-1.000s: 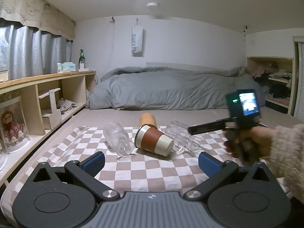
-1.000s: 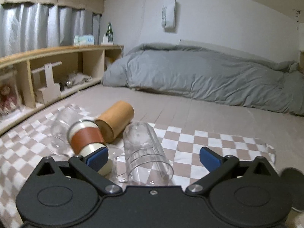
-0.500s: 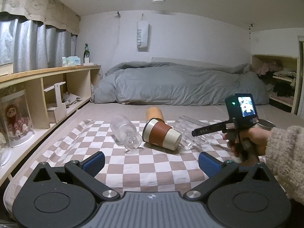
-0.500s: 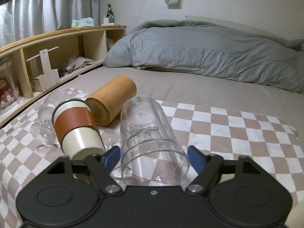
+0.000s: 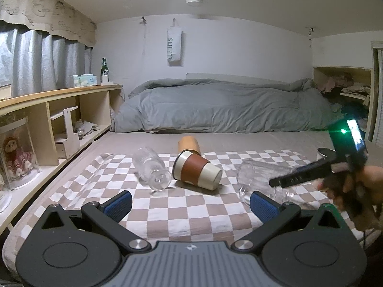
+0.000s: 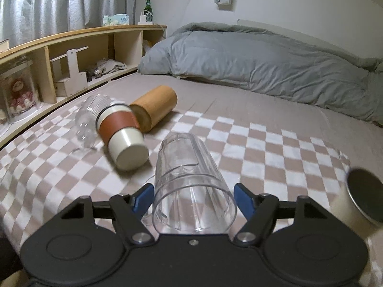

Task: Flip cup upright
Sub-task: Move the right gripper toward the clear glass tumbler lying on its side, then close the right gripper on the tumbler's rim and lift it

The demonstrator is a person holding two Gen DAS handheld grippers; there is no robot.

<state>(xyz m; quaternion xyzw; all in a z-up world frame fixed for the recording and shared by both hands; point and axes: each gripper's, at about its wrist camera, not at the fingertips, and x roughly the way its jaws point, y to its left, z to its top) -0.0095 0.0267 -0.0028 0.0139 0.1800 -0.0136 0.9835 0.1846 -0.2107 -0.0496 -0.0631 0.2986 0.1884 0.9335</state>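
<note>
A clear plastic cup [image 6: 191, 181] lies on its side on the checkered cloth [image 6: 251, 143], mouth toward me. My right gripper [image 6: 193, 199] is shut on it near the rim, blue pads against both sides. It also shows in the left wrist view [image 5: 261, 179], with the right gripper [image 5: 275, 181] on it. My left gripper [image 5: 190, 203] is open and empty above the cloth's front edge. A cream cup with a brown sleeve [image 5: 197, 172], a ribbed clear glass [image 5: 152, 169] and a wooden cup [image 5: 189, 144] lie on their sides.
A metal cup [image 6: 359, 205] stands at the right of the cloth. A grey duvet [image 5: 227, 105] lies at the back of the bed. A wooden shelf unit [image 5: 59, 119] runs along the left side.
My right gripper moved in over the clear cup and closed on it. The cup has shifted right, away from the cream cup. The left gripper drew back slightly.
</note>
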